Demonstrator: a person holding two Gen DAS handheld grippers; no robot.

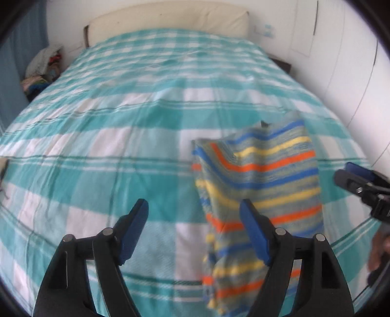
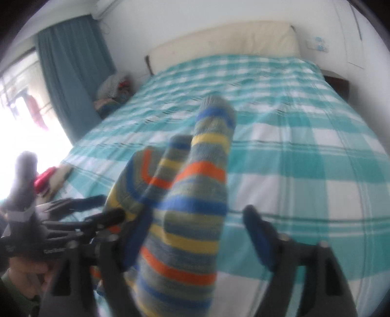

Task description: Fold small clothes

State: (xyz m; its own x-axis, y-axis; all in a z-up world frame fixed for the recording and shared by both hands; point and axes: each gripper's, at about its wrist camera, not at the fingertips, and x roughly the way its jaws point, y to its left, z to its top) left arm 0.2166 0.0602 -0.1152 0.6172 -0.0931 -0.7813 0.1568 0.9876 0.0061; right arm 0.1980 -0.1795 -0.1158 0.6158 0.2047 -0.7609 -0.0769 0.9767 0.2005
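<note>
A small knit garment (image 1: 265,175) with blue, yellow and orange stripes on grey-green stands up off the teal-and-white checked bedspread (image 1: 121,136), blurred. In the left wrist view it hangs behind the right finger (image 1: 254,234) of my left gripper (image 1: 193,203), whose jaws stand wide apart with only bedspread between them. In the right wrist view the garment (image 2: 190,200) rises between the spread fingers of my right gripper (image 2: 197,212), close to the left finger; the pads do not press on it. Each gripper shows at the edge of the other's view: right gripper (image 1: 353,175), left gripper (image 2: 97,207).
A cream headboard cushion (image 1: 170,19) closes the far end of the bed. A pile of clothes (image 1: 41,68) sits beside the bed at the far left, by a blue curtain (image 2: 73,73). White wardrobe doors (image 1: 353,73) line the right side. A hand (image 2: 26,273) holds the left gripper.
</note>
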